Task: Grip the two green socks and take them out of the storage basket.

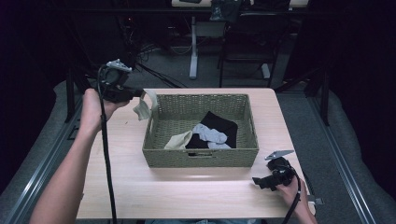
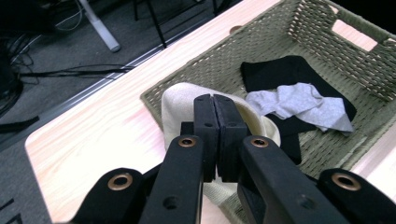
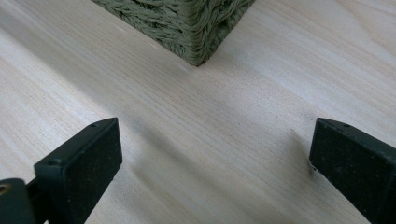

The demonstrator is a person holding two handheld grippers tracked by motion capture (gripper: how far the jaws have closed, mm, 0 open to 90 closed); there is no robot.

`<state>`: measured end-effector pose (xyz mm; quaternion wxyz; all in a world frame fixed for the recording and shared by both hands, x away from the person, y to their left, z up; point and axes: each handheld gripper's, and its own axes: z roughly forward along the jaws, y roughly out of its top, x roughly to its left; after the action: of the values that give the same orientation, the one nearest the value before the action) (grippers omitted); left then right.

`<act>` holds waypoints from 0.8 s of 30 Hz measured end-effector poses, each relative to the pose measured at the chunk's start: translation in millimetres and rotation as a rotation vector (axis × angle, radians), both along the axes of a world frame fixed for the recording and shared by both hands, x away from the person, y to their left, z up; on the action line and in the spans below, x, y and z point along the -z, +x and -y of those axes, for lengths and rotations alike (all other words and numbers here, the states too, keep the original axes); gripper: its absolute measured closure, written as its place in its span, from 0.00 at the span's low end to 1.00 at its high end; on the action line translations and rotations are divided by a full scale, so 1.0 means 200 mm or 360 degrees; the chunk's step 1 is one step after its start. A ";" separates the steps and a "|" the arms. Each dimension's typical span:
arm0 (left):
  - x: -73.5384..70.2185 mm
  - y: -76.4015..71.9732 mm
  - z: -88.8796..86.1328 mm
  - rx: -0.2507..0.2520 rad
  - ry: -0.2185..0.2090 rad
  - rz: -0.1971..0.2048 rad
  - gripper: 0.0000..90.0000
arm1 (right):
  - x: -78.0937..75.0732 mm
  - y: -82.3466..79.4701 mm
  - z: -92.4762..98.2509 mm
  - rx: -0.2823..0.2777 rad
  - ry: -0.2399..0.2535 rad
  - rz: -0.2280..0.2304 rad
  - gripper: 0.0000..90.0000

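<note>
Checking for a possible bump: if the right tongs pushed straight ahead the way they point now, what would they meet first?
Probably the near corner of the woven basket, which stands ahead between the open right tongs. Before it lies just bare table, though depth is hard to judge.

Light wood table (image 1: 187,186) w/ woven basket (image 1: 201,157) at centre, right gripper (image 1: 259,182) resting near-right.

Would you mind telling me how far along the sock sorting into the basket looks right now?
Done: a black sock, grey sock and cream sock lie in the wicker basket. In hand: the left gripper pinches another cream sock over the basket's far-left corner. Left: dropping it in; the right gripper rests open on the table.
</note>
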<state>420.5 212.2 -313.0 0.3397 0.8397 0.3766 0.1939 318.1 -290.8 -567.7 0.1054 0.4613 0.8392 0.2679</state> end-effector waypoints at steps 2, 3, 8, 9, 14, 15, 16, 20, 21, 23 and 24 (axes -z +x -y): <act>0.01 -0.01 -0.04 -0.0029 -0.0010 0.0005 0.99 | 0.00 0.00 0.00 -0.0012 0.0002 -0.0009 0.02; 0.01 -0.01 -0.05 -0.0032 -0.0009 -0.0003 0.99 | 0.00 0.00 0.00 -0.0011 0.0006 -0.0012 0.02; 0.04 -0.03 -0.13 -0.0079 -0.0014 -0.0003 0.99 | 0.01 0.00 -0.01 0.0023 0.0052 0.0022 0.02; 0.05 -0.03 -0.15 -0.0087 -0.0016 -0.0006 0.99 | 0.00 0.00 -0.01 -0.0012 0.0004 -0.0011 0.02; 0.09 -0.05 -0.24 -0.0151 -0.0010 -0.0019 0.99 | 0.00 0.00 -0.01 -0.0016 0.0004 -0.0009 0.02; 0.11 -0.05 -0.25 -0.0163 -0.0007 -0.0026 0.99 | 0.00 0.00 -0.01 -0.0009 0.0008 -0.0006 0.02; 0.12 -0.05 -0.27 -0.0175 -0.0004 -0.0030 0.99 | 0.00 0.00 -0.01 -0.0006 0.0011 -0.0006 0.02; 0.18 -0.06 -0.35 -0.0232 -0.0019 -0.0054 0.99 | 0.00 0.00 -0.01 -0.0008 0.0012 -0.0010 0.02; 0.20 -0.06 -0.37 -0.0243 -0.0015 -0.0064 0.99 | 0.00 0.00 -0.01 -0.0007 0.0006 -0.0009 0.02; 0.24 -0.06 -0.40 -0.0268 -0.0031 -0.0082 0.99 | 0.01 0.00 -0.01 -0.0007 0.0009 -0.0010 0.02; 0.26 -0.06 -0.42 -0.0277 -0.0035 -0.0090 0.99 | 0.00 0.00 -0.01 -0.0012 0.0010 -0.0013 0.02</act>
<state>408.1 296.3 -364.8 0.3199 0.8052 0.4598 0.1949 318.2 -289.3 -568.7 0.0997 0.4596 0.8405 0.2690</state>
